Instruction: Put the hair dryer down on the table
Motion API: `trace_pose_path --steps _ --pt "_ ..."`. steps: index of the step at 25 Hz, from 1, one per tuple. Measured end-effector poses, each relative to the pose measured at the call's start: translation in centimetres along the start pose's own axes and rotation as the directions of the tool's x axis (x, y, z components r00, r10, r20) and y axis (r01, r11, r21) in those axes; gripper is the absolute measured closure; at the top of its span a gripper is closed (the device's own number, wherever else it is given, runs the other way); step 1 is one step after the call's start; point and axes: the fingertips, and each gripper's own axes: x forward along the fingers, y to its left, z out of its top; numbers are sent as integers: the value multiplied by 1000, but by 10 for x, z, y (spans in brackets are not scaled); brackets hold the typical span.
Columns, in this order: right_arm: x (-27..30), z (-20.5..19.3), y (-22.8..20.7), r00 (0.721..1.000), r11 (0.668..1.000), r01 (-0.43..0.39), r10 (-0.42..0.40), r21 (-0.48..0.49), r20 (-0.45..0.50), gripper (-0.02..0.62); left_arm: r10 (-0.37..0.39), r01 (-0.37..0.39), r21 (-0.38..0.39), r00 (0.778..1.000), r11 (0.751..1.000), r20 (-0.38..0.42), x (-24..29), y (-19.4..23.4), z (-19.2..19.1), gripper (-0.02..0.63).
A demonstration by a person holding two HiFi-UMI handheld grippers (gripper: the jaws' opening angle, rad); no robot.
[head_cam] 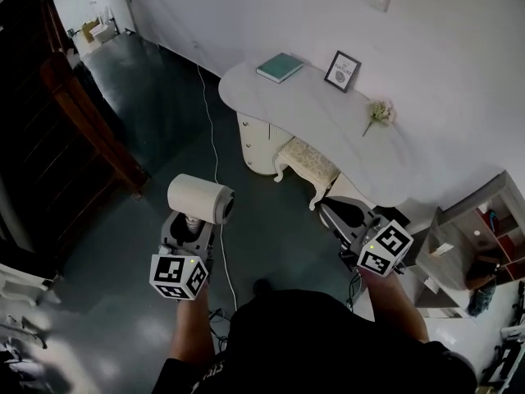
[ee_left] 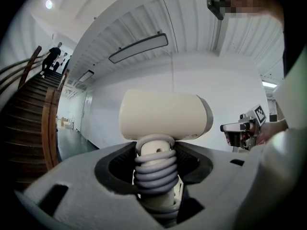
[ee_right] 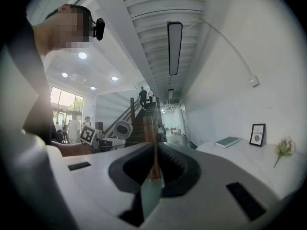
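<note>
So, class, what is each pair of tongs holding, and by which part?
Left tongs grip the hair dryer by its cord-wrapped handle; right tongs are shut, empty.

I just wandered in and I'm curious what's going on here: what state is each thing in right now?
left gripper: shut on the hair dryer's handle.
hair dryer: held up in the air, not on the table.
cord: coiled round the handle.
right gripper: shut, empty.
book: closed, lying flat on the table.
picture frame: standing upright on the table.
flower sprig: lying on the table.
</note>
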Motion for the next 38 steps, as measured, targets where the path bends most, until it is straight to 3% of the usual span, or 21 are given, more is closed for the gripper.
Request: trace_pose_path --steps 12,18,24,27,38 --pt "77 -3 -12 999 1000 -27 27 5 -27 566 19 -19 -15 1000 1000 -5 18 66 -6 374" --pt "118 -8 -38 996 996 -87 88 29 -20 569 56 -56 -14 998 998 -27 43 89 -7 374" --pt "163 -8 -97 992 991 -126 126 52 2 572 90 -91 -27 995 996 -37 102 114 -5 374" --pt "182 -3 -135 992 990 -129 129 61 13 572 84 -86 -66 996 994 -42 143 121 -4 374" --pt "230 5 -273 992 985 -123 120 118 31 574 64 -70 -76 995 995 -80 295 131 6 374"
